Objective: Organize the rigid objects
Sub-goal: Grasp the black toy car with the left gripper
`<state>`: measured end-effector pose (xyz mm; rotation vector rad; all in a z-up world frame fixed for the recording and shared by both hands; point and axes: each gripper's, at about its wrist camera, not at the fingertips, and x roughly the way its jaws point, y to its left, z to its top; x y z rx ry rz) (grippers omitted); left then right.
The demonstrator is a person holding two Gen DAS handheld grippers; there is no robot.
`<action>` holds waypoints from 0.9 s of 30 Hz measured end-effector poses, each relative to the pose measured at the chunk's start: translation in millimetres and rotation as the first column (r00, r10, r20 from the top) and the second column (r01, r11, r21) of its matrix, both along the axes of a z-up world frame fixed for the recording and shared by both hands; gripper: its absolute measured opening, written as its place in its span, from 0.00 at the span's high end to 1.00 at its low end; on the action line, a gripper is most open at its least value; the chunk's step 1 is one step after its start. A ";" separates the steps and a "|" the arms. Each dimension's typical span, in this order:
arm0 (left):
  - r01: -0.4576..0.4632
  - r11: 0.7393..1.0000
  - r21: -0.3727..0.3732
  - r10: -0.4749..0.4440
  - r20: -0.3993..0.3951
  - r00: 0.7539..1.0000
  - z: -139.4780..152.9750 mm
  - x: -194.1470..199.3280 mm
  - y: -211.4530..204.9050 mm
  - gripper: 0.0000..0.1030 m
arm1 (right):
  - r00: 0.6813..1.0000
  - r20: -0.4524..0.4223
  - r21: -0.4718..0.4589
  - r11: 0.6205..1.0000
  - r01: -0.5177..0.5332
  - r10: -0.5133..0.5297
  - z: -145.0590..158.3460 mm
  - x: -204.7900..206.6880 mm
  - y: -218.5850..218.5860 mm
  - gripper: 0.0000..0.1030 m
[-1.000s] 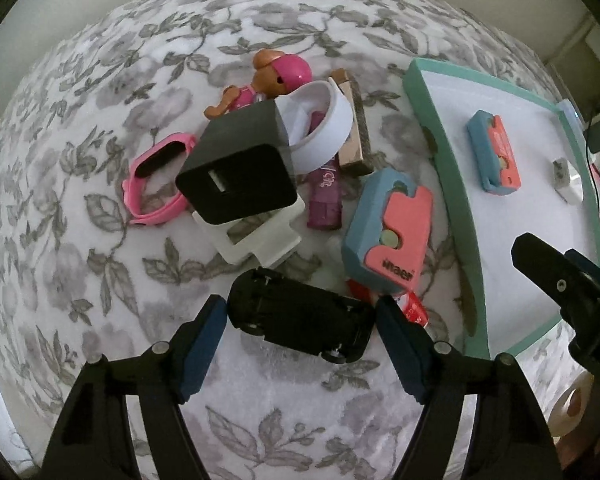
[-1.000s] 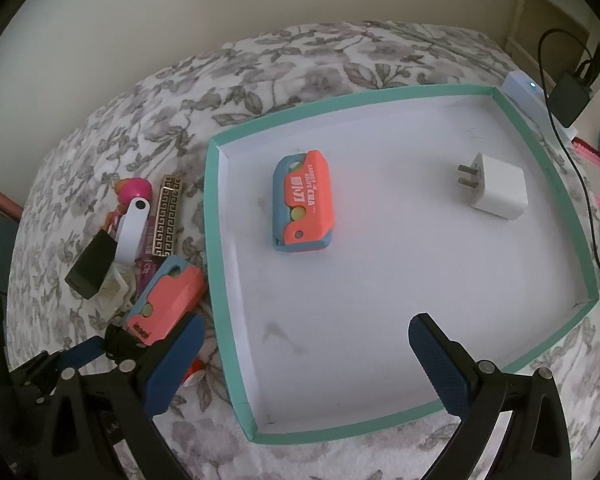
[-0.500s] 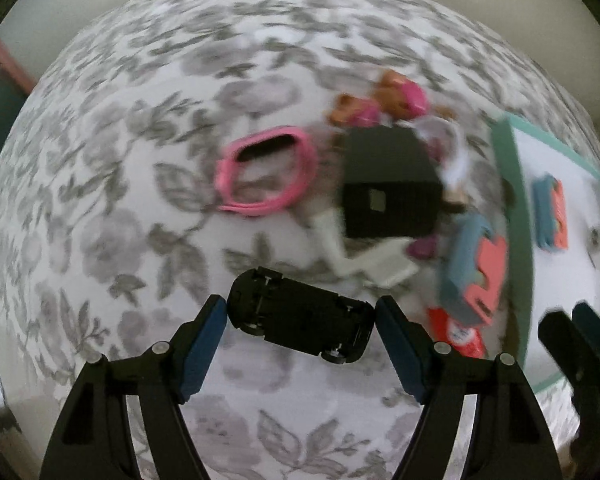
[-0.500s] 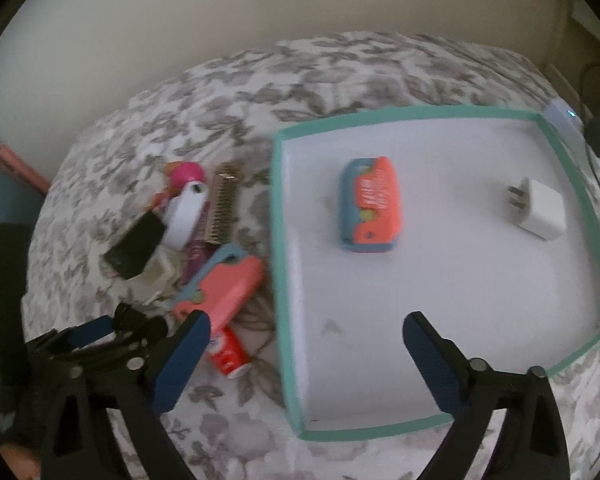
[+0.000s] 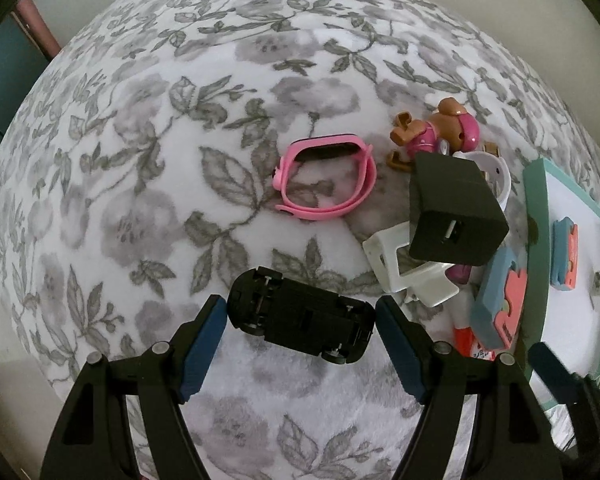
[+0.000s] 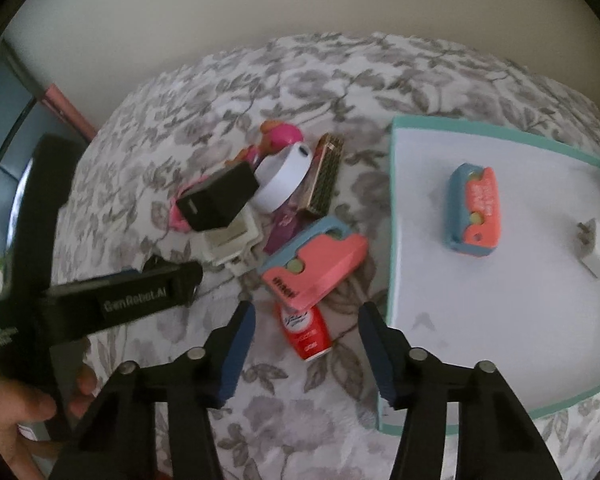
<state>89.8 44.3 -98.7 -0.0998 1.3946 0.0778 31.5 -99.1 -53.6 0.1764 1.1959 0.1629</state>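
We hold the small black plastic toy car (image 5: 300,320) end to end in our left gripper (image 5: 298,322); it looks light, stiff, perhaps slippery. Our right gripper (image 6: 306,350) is closing, empty, above the red cylindrical tube (image 6: 306,330).

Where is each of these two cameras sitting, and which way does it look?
Left wrist: on the left gripper, looking straight down at the floral cloth; its fingers clamp a black toy car.
Right wrist: on the right gripper, closing, tilted down over a red bottle; a hand shows.
Shared: black charger, teal tray.
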 end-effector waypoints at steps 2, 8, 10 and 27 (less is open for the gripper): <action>0.003 1.000 0.003 -0.003 0.000 1.000 0.5 0.1 0.7 0.25 | 1.000 -0.015 -0.016 1.000 -0.016 0.016 -4.5 0.3 3.3 0.50; 0.012 1.000 0.007 -0.012 -0.001 1.000 -2.1 1.4 -1.8 0.25 | 0.995 -0.066 -0.050 0.996 -0.076 0.073 -21.5 1.7 17.0 0.52; 0.012 1.000 0.006 -0.012 -0.001 1.000 -2.7 2.1 -1.8 0.25 | 0.993 -0.095 -0.061 0.995 -0.082 0.076 -26.1 2.9 22.2 0.52; 0.033 0.999 0.018 -0.032 -0.065 0.997 -30.3 4.7 -17.6 0.25 | 0.993 -0.063 -0.225 0.968 -0.109 0.098 -43.7 21.4 49.1 0.61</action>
